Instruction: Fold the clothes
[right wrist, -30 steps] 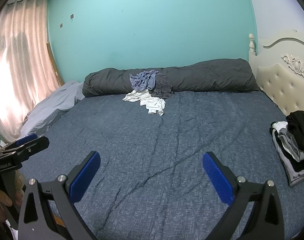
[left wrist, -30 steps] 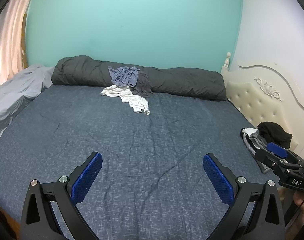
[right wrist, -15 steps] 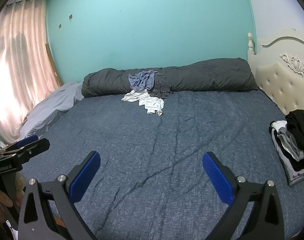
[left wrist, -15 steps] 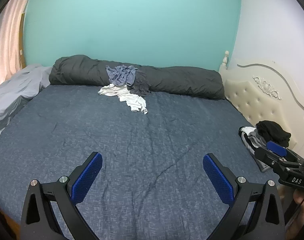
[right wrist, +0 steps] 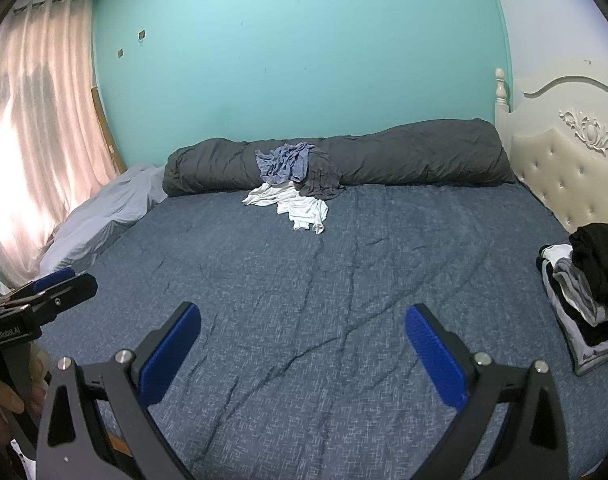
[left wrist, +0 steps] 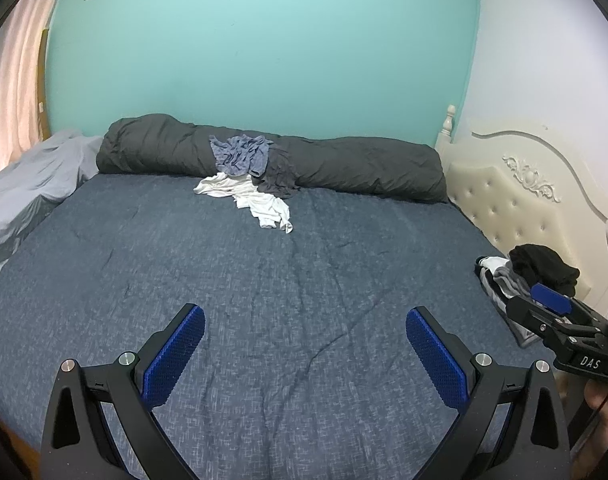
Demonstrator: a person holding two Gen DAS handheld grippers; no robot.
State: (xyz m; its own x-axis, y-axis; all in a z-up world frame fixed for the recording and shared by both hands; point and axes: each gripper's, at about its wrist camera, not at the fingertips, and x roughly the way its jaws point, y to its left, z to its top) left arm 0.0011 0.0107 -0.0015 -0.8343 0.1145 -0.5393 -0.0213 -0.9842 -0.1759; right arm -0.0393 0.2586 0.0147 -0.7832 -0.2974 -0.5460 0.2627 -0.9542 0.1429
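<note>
Both jaws are still being held spread and empty above the dark blue quilted bed [left wrist: 304, 280], little changed; the crumpled white shirt [left wrist: 260, 200] is lying untouched.

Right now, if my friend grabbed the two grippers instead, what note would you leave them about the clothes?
Left gripper: open, empty, over the blue bedspread.
Right gripper: open, empty too.
Unfolded: white shirt, blue garment and a dark grey one, heaped by the rolled duvet at the far side.
Done: a stack of folded clothes on the right near the headboard.
Left: fetch each heaped garment, spread it, fold it, stack it.
</note>
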